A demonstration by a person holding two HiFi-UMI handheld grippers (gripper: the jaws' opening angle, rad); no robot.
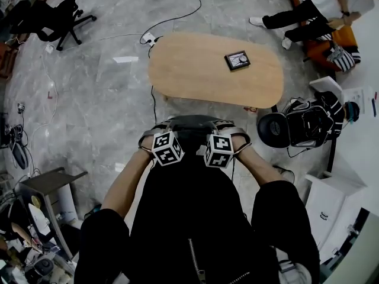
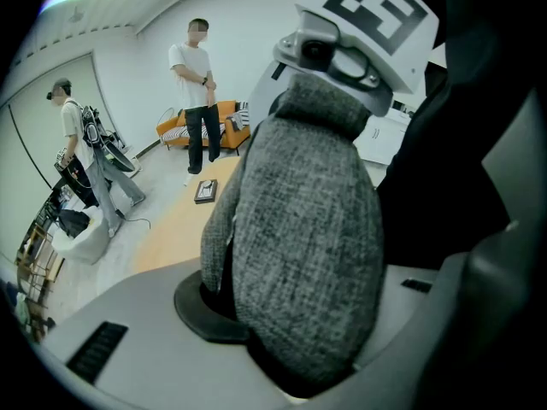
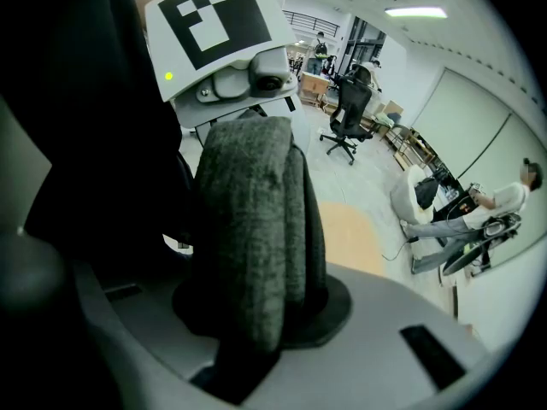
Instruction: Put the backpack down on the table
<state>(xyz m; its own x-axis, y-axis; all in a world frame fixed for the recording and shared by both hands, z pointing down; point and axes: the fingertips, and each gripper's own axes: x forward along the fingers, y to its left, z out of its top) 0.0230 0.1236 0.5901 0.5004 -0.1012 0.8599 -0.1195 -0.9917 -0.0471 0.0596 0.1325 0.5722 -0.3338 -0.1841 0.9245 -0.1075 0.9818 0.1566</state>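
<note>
1. The backpack [image 1: 190,125] is held in the air in front of the person, against a dark jacket [image 1: 195,218]. It has not been set on the table [image 1: 201,76].
2. In the head view, the top of the backpack is seen just short of the table's near edge, over the grey floor [image 1: 106,111] and roughly opposite the middle of that edge.
3. The left gripper [image 1: 167,147] is placed at the backpack's left side. In the left gripper view its jaws are clamped on a grey woven strap [image 2: 308,246], which rises upright from between them.
4. The right gripper [image 1: 218,150] is placed at the backpack's right side, near the left gripper. In the right gripper view its jaws are clamped on the other strap [image 3: 252,229], a darker grey and likewise upright.
5. Both grippers are pointed steeply downward, marker cubes uppermost.
6. The table is oval and of light wood. A small black device [image 1: 237,60] lies towards its far right end; its kind cannot be determined.
7. A black office chair [image 1: 59,16] stands on the floor, well apart from the table's left end. A seated person [image 1: 314,10] is noted beyond the table's far right end.
</note>
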